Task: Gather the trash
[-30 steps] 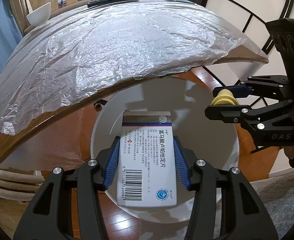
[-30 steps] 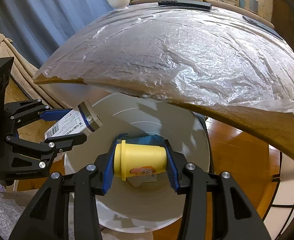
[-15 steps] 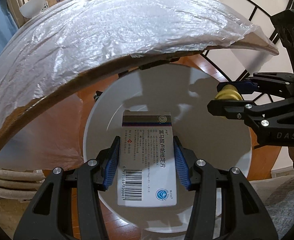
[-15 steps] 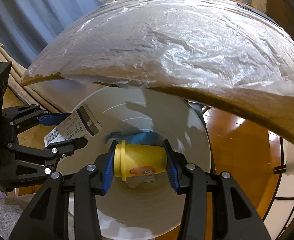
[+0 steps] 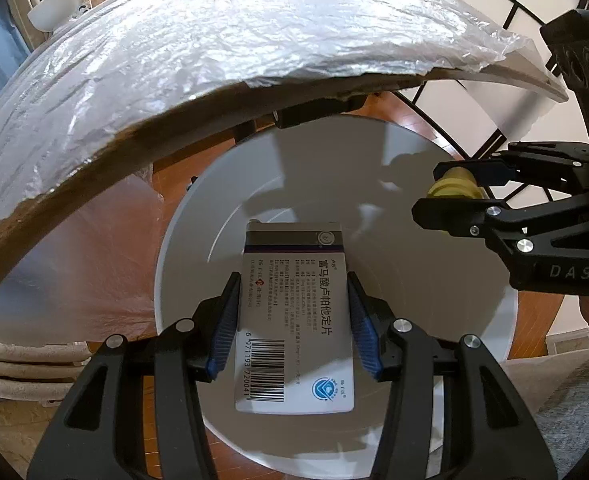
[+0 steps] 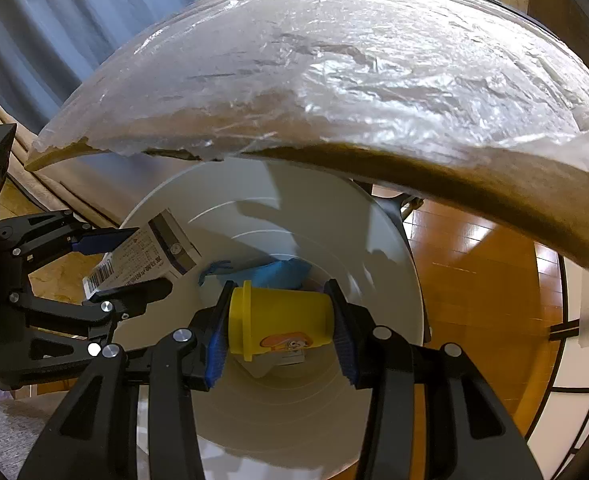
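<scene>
Trash is held in both claws over the white bin [image 5: 374,184]: the left gripper [image 5: 292,322] is clamped on a flat medicine box [image 5: 294,320], the right gripper [image 6: 280,326] on a small yellow tub [image 6: 280,320]. If either claw lets go near the rim, its item could bounce onto the floor. The box is white with a barcode and purple band.

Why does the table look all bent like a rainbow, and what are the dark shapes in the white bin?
Both wrist views: the fisheye lens bends the table edge into an arch. Left view: grey shadows fall on the white bin wall. Right view: light glares on the plastic sheet and wooden floor.
</scene>
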{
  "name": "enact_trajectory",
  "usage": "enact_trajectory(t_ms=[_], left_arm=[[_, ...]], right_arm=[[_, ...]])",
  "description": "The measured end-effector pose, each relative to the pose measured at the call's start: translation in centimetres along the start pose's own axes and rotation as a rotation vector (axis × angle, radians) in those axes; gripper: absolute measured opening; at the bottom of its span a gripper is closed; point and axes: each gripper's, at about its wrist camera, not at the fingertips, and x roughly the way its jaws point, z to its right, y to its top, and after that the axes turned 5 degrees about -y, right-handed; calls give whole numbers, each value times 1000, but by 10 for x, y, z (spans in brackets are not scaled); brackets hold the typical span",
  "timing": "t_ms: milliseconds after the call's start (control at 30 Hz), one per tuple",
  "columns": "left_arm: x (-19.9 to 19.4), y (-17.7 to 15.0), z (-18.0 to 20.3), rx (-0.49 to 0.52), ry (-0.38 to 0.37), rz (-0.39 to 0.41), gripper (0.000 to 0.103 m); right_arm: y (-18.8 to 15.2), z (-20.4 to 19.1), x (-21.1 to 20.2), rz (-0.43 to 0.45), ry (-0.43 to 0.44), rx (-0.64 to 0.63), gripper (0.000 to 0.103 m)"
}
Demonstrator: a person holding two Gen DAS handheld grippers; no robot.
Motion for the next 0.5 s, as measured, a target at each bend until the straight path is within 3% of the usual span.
enact_trajectory(t_ms=[267, 300, 333, 367, 500], left_arm=[[10, 3, 1, 14, -21, -25, 52], [12, 3, 1, 20, -19, -32, 55], [13, 3, 1, 22, -8, -39, 68], [13, 2, 1, 23, 9, -38, 74], [1, 1, -3, -4, -4, -40, 76]], right_arm=[[-2, -2, 9, -26, 17, -3, 44], [-2, -2, 9, -31, 15, -5, 55], [-3, -3, 9, -29, -5, -5, 65], [-3, -2, 7, -19, -21, -4, 77], [-6, 3, -11, -11, -38, 22, 78]])
